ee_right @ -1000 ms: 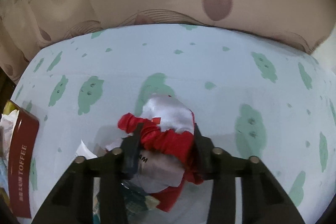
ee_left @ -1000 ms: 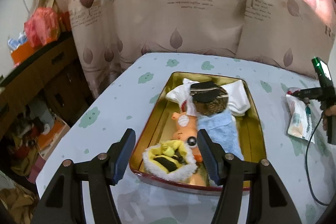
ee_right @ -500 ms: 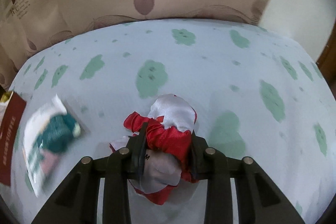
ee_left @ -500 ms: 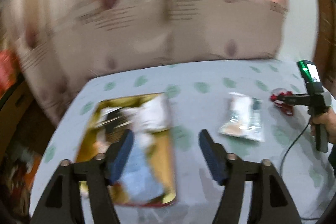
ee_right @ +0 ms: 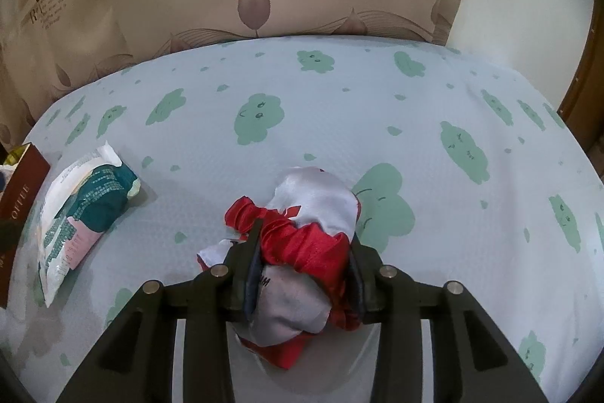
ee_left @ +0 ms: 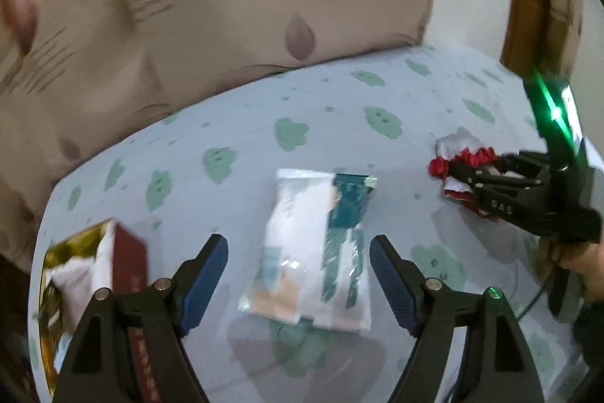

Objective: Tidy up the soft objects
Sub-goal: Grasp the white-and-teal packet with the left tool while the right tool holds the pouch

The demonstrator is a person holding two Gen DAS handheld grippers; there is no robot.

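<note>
— Two claws work over a counter (ee_right: 339, 108) spread with a cloud-print cloth; how does each stand?

— Left claw (ee_left: 298, 257) hangs released, jaws still widening, nothing between them; a plastic-wrapped packet (ee_left: 317, 244) lies flat on the cloth just ahead of its tips. Right claw (ee_right: 304, 252) grips a red-and-white satin pouch (ee_right: 313, 210), jaws easing apart though the pads still press the bunched fabric. A red tin (ee_left: 124, 252) sits off the left claw's left finger.

The left wrist view is motion-blurred. The gold tin (ee_left: 53, 293) is cut off by the left edge beside the tissue pack (ee_left: 313, 252), its contents unreadable. The red-and-white pouch (ee_right: 302, 252) is partly hidden between the jaws.
</note>
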